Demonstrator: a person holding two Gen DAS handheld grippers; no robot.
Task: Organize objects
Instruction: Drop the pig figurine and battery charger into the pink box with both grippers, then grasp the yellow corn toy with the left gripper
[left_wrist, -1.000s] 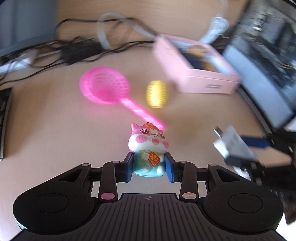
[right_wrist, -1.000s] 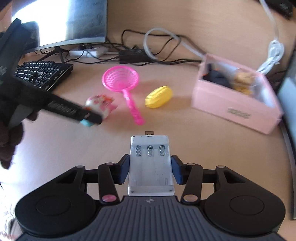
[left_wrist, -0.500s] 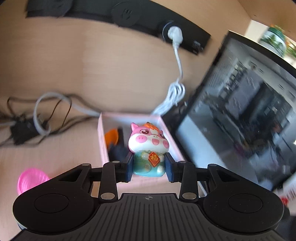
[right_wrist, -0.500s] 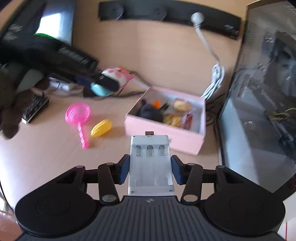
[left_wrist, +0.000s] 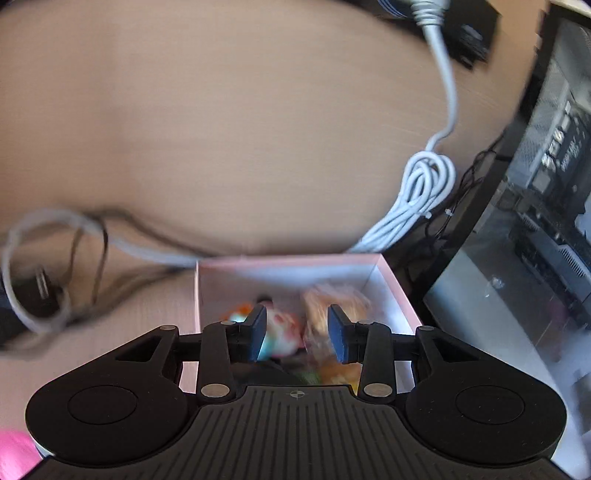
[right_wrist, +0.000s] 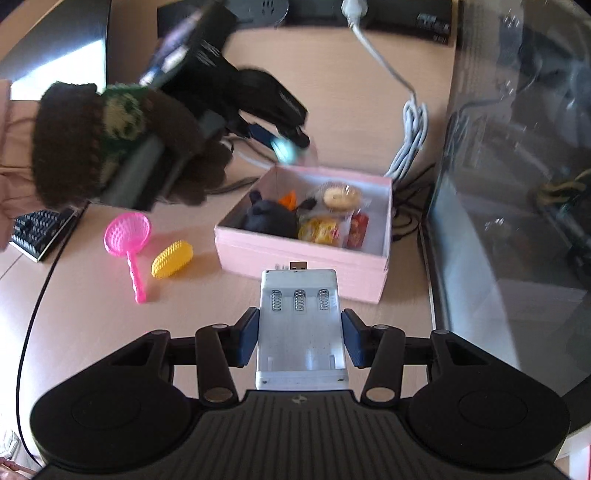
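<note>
Pink cardboard box sits open on the light wood desk, right next to the dark glass-sided case, and it's already got stuff in it: a dark plush thing, a round wrapped cookie, a yellow snack packet and a red one. From the left wrist view, the left gripper hangs right over the box with its blue pads spread apart, not gripping anything. The little pink-and-white pig figurine shows as a blur between them, down among the box contents, closer to the left pad; can't tell if it's resting yet or touching that pad. In the right wrist view there's a teal blur at that gripper's tip, just above the box's back edge. The right gripper is pinching a white plastic battery holder by its sides, three springs and a USB plug facing forward, held in front of the box's near wall. Still out on the desk to the left of the box: a pink plastic mesh scoop and a yellow ribbed oval toy, near each other but apart. A bundled white cable lies behind the box, and a black keyboard is off on the far left.
</note>
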